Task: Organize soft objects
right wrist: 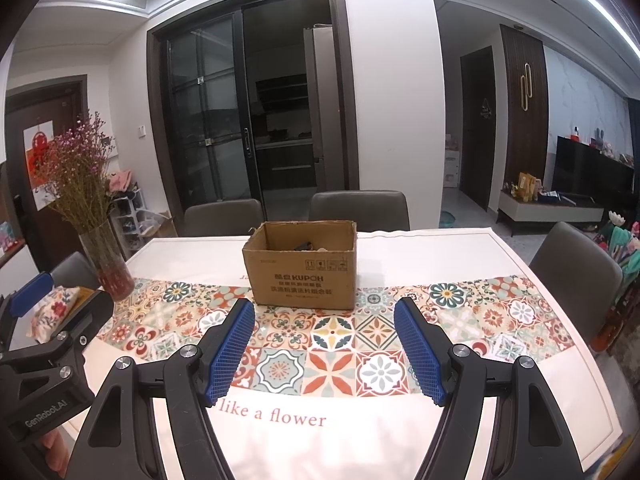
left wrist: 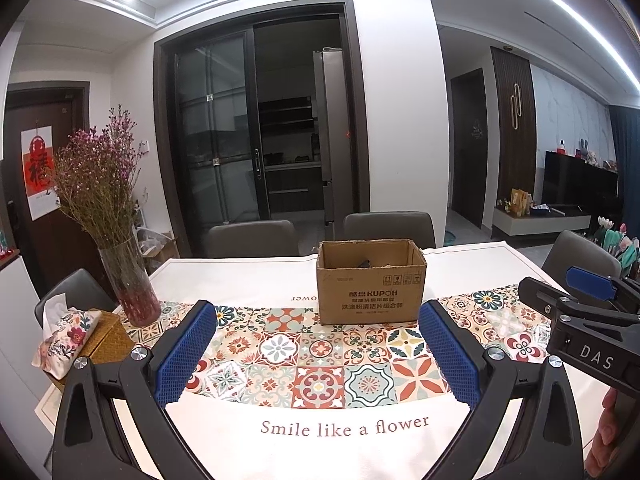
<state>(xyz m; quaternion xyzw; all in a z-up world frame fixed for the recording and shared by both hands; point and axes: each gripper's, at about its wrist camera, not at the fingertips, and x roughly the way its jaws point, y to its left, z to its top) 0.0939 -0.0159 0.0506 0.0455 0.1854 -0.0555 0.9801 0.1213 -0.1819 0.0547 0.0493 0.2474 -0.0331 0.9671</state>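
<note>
An open brown cardboard box stands on the table's patterned cloth; it also shows in the right wrist view. Something dark lies inside it, mostly hidden by the box wall. My left gripper is open and empty, held above the tiled cloth just short of the box. My right gripper is open and empty, also in front of the box. Each gripper shows at the edge of the other's view, the right one and the left one.
A glass vase of dried purple flowers stands at the left, with a floral tissue pouch on a woven box beside it. Grey chairs surround the table. The table's near edge carries the text "Smile like a flower".
</note>
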